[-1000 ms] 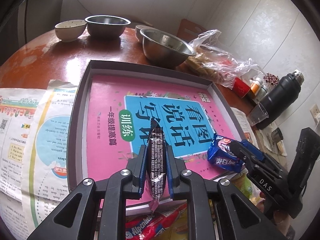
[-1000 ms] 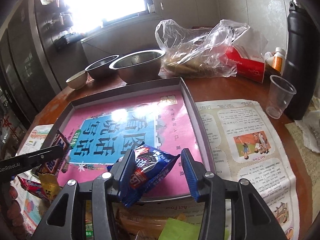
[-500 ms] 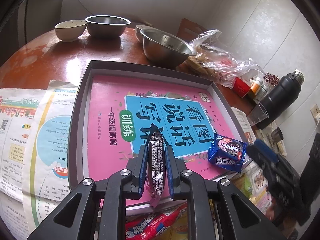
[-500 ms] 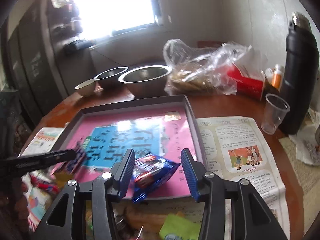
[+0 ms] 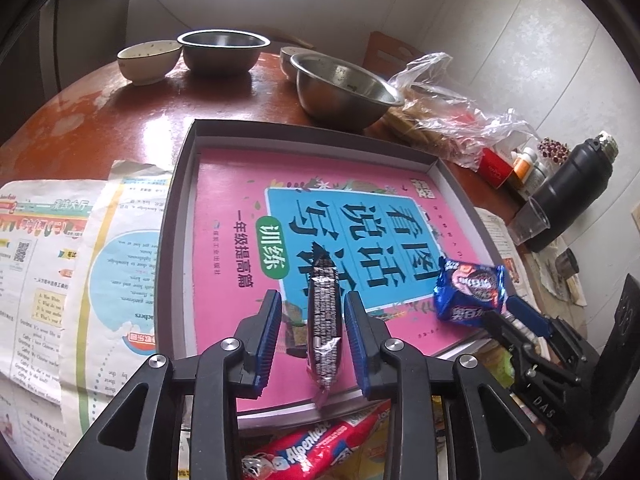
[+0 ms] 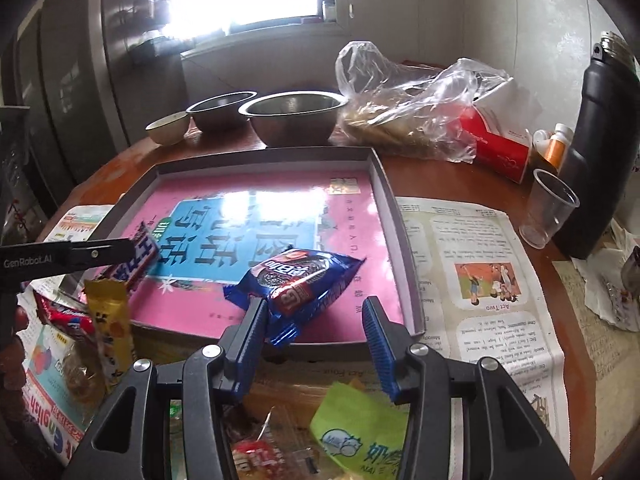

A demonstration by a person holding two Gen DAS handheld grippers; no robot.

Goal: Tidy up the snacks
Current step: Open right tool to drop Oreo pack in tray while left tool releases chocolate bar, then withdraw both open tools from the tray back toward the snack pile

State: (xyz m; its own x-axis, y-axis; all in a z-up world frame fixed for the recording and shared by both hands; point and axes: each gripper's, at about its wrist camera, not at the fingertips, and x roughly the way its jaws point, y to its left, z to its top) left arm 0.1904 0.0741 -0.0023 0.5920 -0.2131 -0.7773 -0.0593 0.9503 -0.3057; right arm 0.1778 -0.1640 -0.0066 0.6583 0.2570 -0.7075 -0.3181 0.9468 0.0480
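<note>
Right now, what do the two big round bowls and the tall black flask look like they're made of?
Two big round bowls: probably stainless steel, with a dull grey sheen, thin rims and soft reflections. Tall black flask: matte black coating, likely over metal; a bare silvery threaded neck shows on top.

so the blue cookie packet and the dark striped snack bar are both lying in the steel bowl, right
Not quite. The blue cookie packet and the dark striped snack bar are in the shallow grey tray, on the pink book cover, not in the steel bowl, which stands behind the tray. The left wrist view shows it.
</note>
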